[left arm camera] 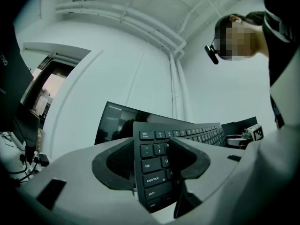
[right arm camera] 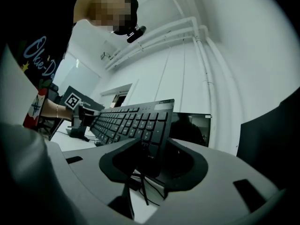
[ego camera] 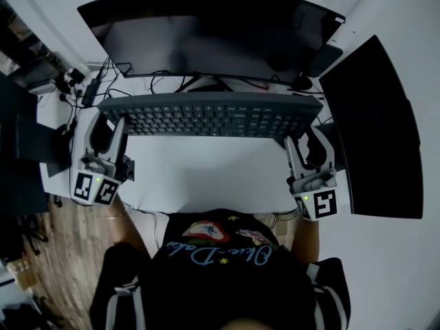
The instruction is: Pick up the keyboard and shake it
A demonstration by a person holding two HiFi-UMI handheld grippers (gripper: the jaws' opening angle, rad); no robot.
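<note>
A long dark keyboard (ego camera: 213, 114) hangs level above the white desk (ego camera: 206, 177), in front of the monitor. My left gripper (ego camera: 110, 130) is shut on its left end, and in the left gripper view the pads clamp the keyboard (left arm camera: 187, 135) near the caps lock and shift keys, the left gripper (left arm camera: 152, 162) standing across that end. My right gripper (ego camera: 302, 141) is shut on the right end. In the right gripper view the keyboard (right arm camera: 126, 118) stretches away from the right gripper (right arm camera: 152, 161), and cables show on the desk beneath it.
A wide curved monitor (ego camera: 206, 33) stands just behind the keyboard. A second dark screen (ego camera: 375, 129) stands at the right edge of the desk. Cables and a power strip (ego camera: 82, 84) lie at the back left. The person's torso is close to the desk's front edge.
</note>
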